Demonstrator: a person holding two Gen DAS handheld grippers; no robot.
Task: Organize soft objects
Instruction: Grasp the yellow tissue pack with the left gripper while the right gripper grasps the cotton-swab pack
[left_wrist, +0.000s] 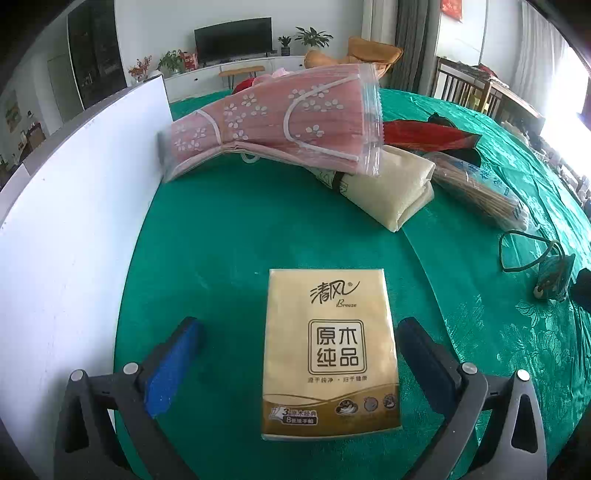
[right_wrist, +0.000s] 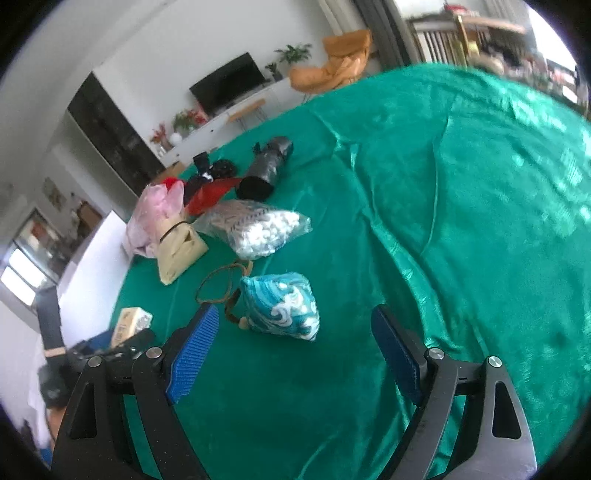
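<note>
A yellow tissue pack (left_wrist: 330, 352) lies flat on the green tablecloth (left_wrist: 229, 243) between the fingers of my open left gripper (left_wrist: 299, 328), untouched. Behind it a pink flowered packet (left_wrist: 273, 125) leans on a beige folded bag (left_wrist: 391, 188). In the right wrist view my open, empty right gripper (right_wrist: 295, 317) is just in front of a blue wave-patterned pouch (right_wrist: 280, 304) with a brown cord (right_wrist: 218, 284). The tissue pack (right_wrist: 131, 325) and part of the left gripper show at the left there.
A white board (left_wrist: 74, 221) stands along the table's left edge. A red cloth (left_wrist: 424, 136), a clear bag of sticks (left_wrist: 480, 192), a bag of white cotton balls (right_wrist: 258, 229) and a black roll (right_wrist: 266, 170) lie farther back. Wrinkled cloth spreads right (right_wrist: 461, 221).
</note>
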